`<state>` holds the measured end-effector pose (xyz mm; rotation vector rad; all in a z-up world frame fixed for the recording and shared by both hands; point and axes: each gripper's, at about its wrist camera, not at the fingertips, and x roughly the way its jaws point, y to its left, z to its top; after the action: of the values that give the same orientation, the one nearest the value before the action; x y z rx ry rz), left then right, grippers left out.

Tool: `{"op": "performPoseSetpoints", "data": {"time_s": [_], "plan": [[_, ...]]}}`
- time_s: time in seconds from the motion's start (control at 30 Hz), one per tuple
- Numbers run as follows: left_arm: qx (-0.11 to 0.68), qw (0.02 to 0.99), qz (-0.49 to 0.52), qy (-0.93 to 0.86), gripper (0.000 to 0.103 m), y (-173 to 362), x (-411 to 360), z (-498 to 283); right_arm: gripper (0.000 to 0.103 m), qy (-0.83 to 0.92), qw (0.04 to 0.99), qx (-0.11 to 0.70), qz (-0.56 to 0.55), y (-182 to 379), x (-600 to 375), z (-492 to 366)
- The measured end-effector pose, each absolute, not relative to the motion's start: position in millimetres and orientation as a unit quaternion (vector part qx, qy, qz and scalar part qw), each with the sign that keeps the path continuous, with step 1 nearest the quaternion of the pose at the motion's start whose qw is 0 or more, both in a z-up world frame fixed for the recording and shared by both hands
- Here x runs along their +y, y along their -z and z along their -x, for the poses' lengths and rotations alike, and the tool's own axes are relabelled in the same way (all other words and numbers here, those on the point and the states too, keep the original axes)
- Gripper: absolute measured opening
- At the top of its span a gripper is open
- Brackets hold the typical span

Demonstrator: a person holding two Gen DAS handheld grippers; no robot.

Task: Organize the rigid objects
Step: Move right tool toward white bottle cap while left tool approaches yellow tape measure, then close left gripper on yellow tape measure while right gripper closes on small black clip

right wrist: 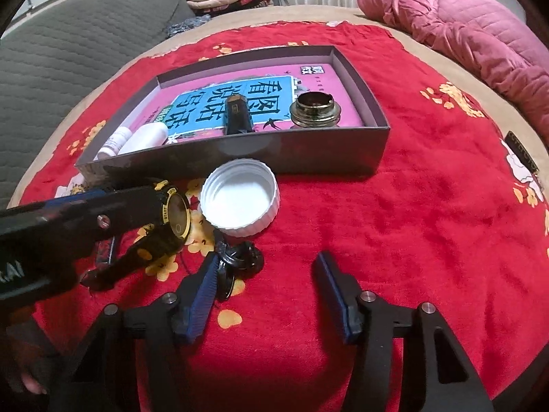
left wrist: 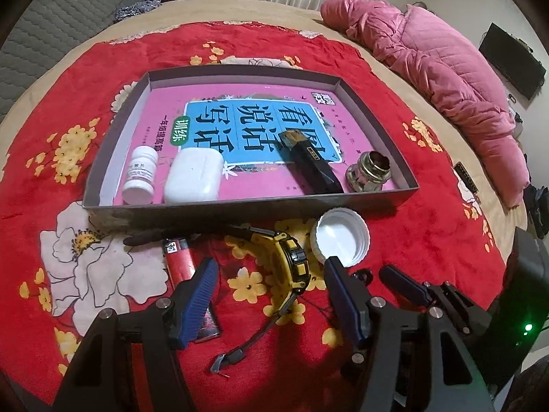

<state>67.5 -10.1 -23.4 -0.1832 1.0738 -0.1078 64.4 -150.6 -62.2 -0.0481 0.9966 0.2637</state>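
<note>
Tray: a shallow grey box (left wrist: 240, 207) sits on the red flowered blanket (left wrist: 429, 240), lined with a pink and blue book cover (left wrist: 240, 116); it looks to be the collecting place.
Already inside: a small white pill bottle (left wrist: 139, 176), a white earbud case (left wrist: 194, 178), a black and gold oblong piece (left wrist: 308, 159) and a brass-coloured round fitting (left wrist: 369, 171), spread along the near side.
Left outside: a yellow and black wristwatch (left wrist: 291, 264), a white ribbed cap (left wrist: 341, 237) lying open side up, a red lighter (left wrist: 180, 259), a dark slim item (left wrist: 147, 237) against the tray's near wall, and a small dark metal ring cluster (right wrist: 236, 257). All lie just in front of the tray.
Left gripper (left wrist: 267, 274): spread wide with nothing between its pads; the watch lies between the two fingers, apart from both.
Right gripper (right wrist: 266, 271): also wide open and empty; its left finger is just beside the ring cluster, and touching or not cannot be told.
Progress: judged roughly half done, four pieces boxed and about five to go.
Likely step in hand: the watch seems next for the left gripper.
</note>
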Motion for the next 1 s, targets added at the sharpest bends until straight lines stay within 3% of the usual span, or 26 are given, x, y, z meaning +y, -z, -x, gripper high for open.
{"op": "performPoseSetpoints", "data": {"time_s": [0.3,0.57,1.0], "plan": [[0.535,0.841,0.079,0.034,0.064,36.6,-13.3,-78.5,0.059,-0.166,0.869,0.462,0.063,62.7,-140.6,-68.7],[0.553,0.829,0.085,0.027,0.064,46.4,-13.8,-82.7,0.03,-0.179,0.866,0.46,0.084,63.9,-134.5,-67.8],[0.565,0.823,0.059,0.001,0.064,57.3,-22.1,-95.3,0.028,-0.186,0.859,0.475,0.036,61.7,-145.7,-71.6]]}}
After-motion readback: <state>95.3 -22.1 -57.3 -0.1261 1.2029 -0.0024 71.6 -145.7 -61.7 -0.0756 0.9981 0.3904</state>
